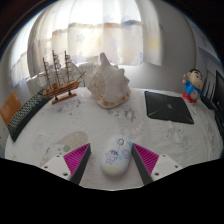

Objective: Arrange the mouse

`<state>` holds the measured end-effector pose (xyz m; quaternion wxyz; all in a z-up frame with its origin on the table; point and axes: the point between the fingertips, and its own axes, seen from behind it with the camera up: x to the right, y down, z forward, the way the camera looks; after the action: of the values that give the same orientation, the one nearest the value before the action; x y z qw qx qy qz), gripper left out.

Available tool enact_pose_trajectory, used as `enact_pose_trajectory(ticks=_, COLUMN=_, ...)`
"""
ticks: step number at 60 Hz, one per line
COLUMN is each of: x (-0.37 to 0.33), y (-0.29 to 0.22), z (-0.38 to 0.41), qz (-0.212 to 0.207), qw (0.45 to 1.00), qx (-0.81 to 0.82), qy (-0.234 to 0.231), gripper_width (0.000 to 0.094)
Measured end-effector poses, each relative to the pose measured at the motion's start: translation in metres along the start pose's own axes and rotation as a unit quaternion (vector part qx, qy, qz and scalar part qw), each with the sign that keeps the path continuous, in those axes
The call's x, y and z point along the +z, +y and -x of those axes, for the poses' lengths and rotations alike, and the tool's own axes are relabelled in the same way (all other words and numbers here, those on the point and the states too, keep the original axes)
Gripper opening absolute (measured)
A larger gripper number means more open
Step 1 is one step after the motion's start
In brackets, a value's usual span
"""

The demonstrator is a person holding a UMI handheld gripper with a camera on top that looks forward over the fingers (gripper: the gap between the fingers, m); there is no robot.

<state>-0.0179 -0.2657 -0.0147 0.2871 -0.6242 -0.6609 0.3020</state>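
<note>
You have the mouse (115, 160) on the table (60, 125) between the spread fingers (76, 157), with gaps at both sides. Beyond them the shell (106, 82) stands, the ship model (61, 74) at its left, the mouse pad (169, 105) and a figurine (190, 86) at its right.

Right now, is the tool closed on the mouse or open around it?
Open. The tool has its fingers spread, and the white mouse lies on the table between them, with gaps visible at both sides.
</note>
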Motion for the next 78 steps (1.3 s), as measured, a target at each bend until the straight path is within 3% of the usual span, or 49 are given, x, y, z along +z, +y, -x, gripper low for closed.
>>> enact_pose_trajectory(ticks=9, x=0.009, y=-0.007, z=0.011, qz=0.000, qw=1.000, qx=-0.007, qy=-0.014, gripper_width=0.0854)
enact_pose_trajectory(ticks=14, x=0.011, y=-0.006, z=0.011, qz=0.001, qw=1.000, qx=-0.015, qy=-0.013, gripper_width=0.0801)
enact_pose_trajectory(ticks=19, x=0.011, y=-0.006, z=0.008, qz=0.001, qw=1.000, qx=-0.019, qy=-0.011, gripper_width=0.0677)
enact_pose_trajectory(ticks=23, x=0.013, y=-0.008, z=0.003, qz=-0.001, qw=1.000, qx=-0.024, qy=-0.002, gripper_width=0.0468)
enact_pose_trajectory(ticks=28, x=0.012, y=-0.010, z=0.004, qz=0.007, qw=0.999, qx=-0.038, qy=-0.004, gripper_width=0.0438)
enact_pose_trajectory(ticks=34, x=-0.003, y=-0.033, z=0.003, qz=0.005, qw=1.000, qx=-0.023, qy=-0.013, gripper_width=0.0422)
enact_pose_trajectory(ticks=42, x=-0.042, y=-0.114, z=-0.025, qz=-0.038, qw=0.999, qx=-0.002, qy=-0.010, gripper_width=0.0416)
enact_pose_trajectory(ticks=54, x=-0.035, y=-0.213, z=-0.139, qz=-0.092, qw=0.995, qx=0.014, qy=0.034, gripper_width=0.0415)
enact_pose_trajectory(ticks=63, x=0.044, y=-0.196, z=-0.229, qz=-0.057, qw=0.996, qx=0.019, qy=0.061, gripper_width=0.0414)
enact_pose_trajectory(ticks=71, x=0.114, y=-0.152, z=-0.257, qz=-0.007, qw=0.999, qx=0.000, qy=0.036, gripper_width=0.0418)
enact_pose_trajectory(ticks=78, x=0.146, y=-0.134, z=-0.262, qz=0.006, qw=1.000, qx=-0.012, qy=0.024, gripper_width=0.0432)
